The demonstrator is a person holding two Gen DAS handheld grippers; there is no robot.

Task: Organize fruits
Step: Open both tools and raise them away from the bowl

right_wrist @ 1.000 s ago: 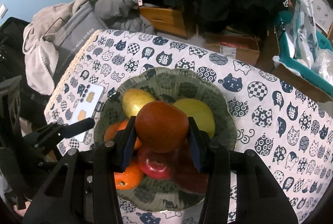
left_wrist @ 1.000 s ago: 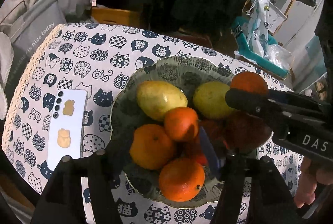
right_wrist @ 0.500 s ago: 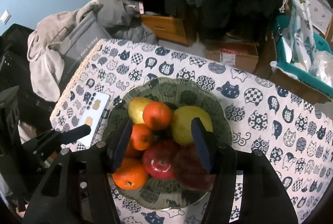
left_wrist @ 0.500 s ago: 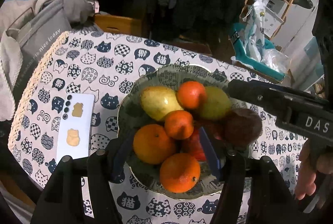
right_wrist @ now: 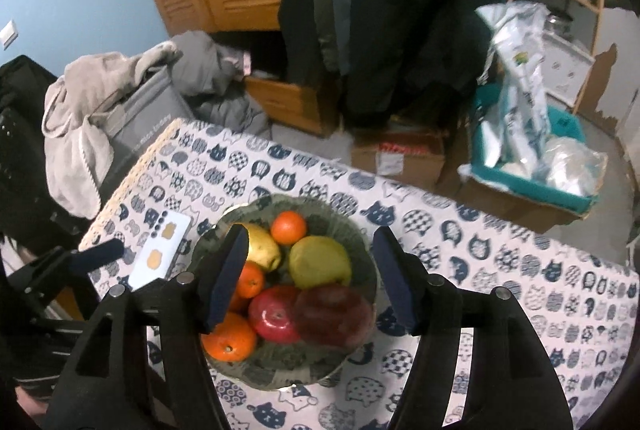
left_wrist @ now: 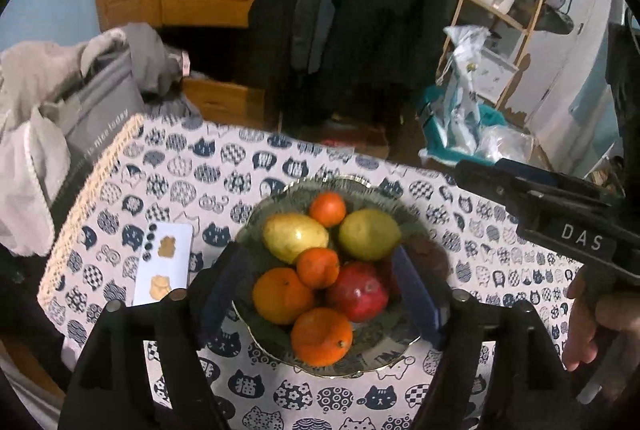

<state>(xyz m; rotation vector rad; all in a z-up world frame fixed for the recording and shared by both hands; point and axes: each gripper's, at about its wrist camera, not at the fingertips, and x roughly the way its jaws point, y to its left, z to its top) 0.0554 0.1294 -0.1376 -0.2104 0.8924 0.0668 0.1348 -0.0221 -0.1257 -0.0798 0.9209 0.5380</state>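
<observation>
A green patterned bowl (left_wrist: 360, 370) stands on the cat-print tablecloth (left_wrist: 224, 166), piled with fruit. In it lie a small orange (left_wrist: 327, 209) at the back, a yellow pear (left_wrist: 295, 237), a green pear (left_wrist: 369, 234), more oranges (left_wrist: 282, 295) and a red apple (left_wrist: 358, 292). My left gripper (left_wrist: 316, 254) hovers above the bowl, its jaws opening with nothing pressed between them. In the right wrist view my right gripper (right_wrist: 310, 232) also hangs over the bowl (right_wrist: 280, 378), jaws opening and empty, above the small orange (right_wrist: 288, 227) and a dark red apple (right_wrist: 334, 314).
A white phone (left_wrist: 162, 262) lies on the cloth left of the bowl. A grey bag with clothes (right_wrist: 120, 118) leans past the table's left edge. Cardboard boxes (right_wrist: 400, 154) and a teal bin (right_wrist: 532, 166) sit on the floor beyond. A hand (left_wrist: 580, 330) holds the right gripper's handle.
My right gripper let go of the small orange, which now rests at the back of the pile. Both grippers rose away from the bowl and their jaws widened.
</observation>
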